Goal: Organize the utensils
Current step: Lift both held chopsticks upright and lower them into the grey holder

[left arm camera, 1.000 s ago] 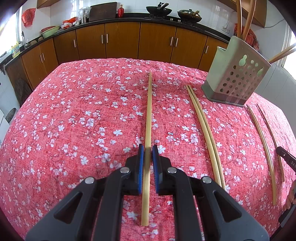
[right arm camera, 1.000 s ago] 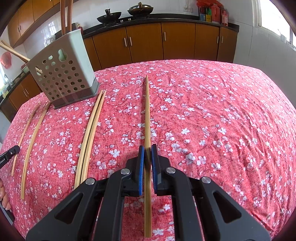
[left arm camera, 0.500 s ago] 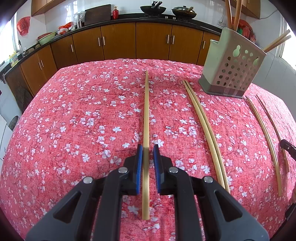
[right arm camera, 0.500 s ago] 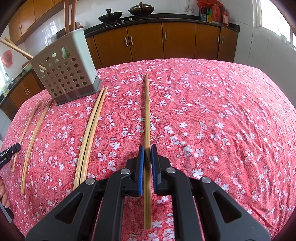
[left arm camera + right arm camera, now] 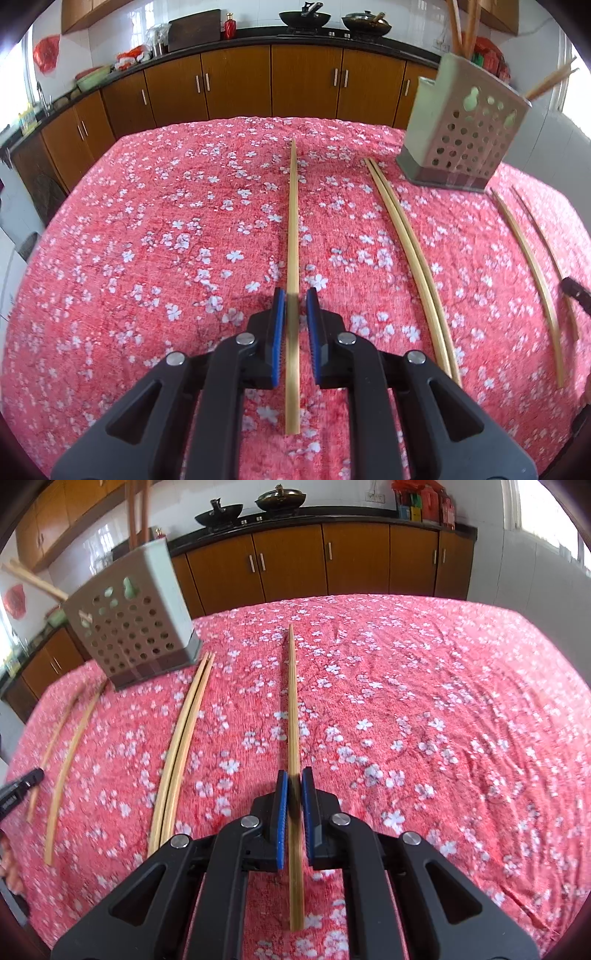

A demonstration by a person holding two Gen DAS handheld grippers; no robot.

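Cloth (image 5: 147, 258), red with white blossoms, covers the desk in both views.

From the left wrist, the left gripper (image 5: 294, 299) sits near and central, its blue-padded jaws either side of a chopstick (image 5: 293, 221) that runs straight away towards the far edge. A thin gap shows along the stick's right side, so I cannot tell whether the jaws are pinching it or only bracketing it. To its right a pair of chopsticks (image 5: 410, 251) lie touching, side by side on the cloth. Right of their far ends stands the holder (image 5: 465, 144), perforated, with sticks poking out of its top. Further right lie two loose sticks (image 5: 532, 266), near each other but apart. Cabinets (image 5: 236, 88) line the far wall.

From the right wrist, the two loose sticks are at the left, blurred. Next come the holder at the far left and the pair just right of its base. At centre, the right gripper (image 5: 294, 779) has its jaws closed tight against a second chopstick (image 5: 293, 701), whose near end sticks out behind the pads.
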